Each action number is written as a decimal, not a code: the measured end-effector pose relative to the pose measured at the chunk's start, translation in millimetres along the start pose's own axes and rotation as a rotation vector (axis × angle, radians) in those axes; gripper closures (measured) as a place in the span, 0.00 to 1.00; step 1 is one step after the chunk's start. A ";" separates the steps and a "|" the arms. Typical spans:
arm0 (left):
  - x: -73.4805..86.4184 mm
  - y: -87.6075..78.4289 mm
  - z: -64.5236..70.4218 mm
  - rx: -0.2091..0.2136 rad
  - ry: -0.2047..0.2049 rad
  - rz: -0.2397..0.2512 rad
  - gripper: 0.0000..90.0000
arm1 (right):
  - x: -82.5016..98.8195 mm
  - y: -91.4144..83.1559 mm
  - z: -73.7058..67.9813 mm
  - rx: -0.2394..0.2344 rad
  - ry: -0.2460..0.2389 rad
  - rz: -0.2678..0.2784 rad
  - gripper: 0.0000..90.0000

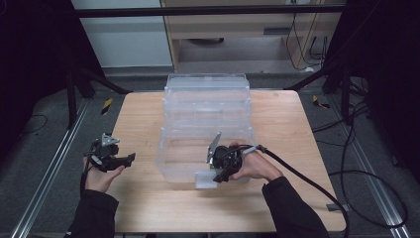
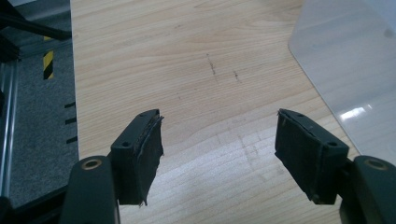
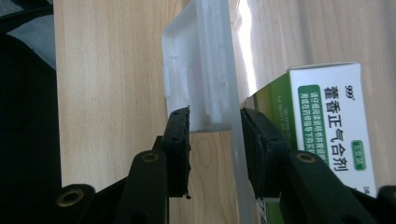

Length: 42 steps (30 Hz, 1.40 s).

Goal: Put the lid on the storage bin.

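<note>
Right gripper [image 3: 215,126] astride clear box [image 1: 208,106] latch [image 3: 198,65], contact unclear; medicine carton [image 3: 334,121] cut off

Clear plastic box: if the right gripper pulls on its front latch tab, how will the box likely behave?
The clear plastic box looks thin-walled and nearly empty, so probably light and apt to slide on the smooth wooden table. Its latch tab, between the right gripper jaws, seems stiff but may flex.

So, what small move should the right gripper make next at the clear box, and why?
Probably close the right gripper a little more. Its jaws straddle the latch on the front wall of the clear box, and a gap remains at the latch side, so it is not yet gripped.
</note>
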<state>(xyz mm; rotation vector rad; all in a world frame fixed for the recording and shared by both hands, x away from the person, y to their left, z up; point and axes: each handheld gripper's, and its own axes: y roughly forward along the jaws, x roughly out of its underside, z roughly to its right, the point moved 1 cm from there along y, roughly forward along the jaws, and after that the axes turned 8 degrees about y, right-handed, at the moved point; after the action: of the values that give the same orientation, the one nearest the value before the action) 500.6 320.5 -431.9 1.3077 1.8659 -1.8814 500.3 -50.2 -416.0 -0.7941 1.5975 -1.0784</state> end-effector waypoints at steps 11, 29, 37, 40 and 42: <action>-26.3 -11.8 2.6 0.030 0.069 0.053 0.36 | 0.2 0.0 -0.6 0.005 -0.004 0.001 0.72; -92.3 -25.2 19.2 0.102 0.212 0.139 0.36 | 0.5 0.0 -0.7 0.008 -0.012 0.004 0.72; -117.1 -34.2 23.2 0.160 0.295 0.167 0.36 | 0.7 0.1 -0.9 0.010 -0.020 0.006 0.72; -126.0 -36.6 25.1 0.186 0.323 0.179 0.37 | 0.8 0.1 -0.9 0.011 -0.023 0.007 0.72; -131.7 -38.1 26.2 0.194 0.341 0.182 0.37 | 0.8 0.1 -0.8 0.010 -0.023 0.006 0.72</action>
<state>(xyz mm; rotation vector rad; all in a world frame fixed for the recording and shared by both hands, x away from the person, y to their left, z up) 541.7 247.4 -320.3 1.8956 1.6626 -1.8755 499.3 -50.6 -416.3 -0.7915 1.5727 -1.0683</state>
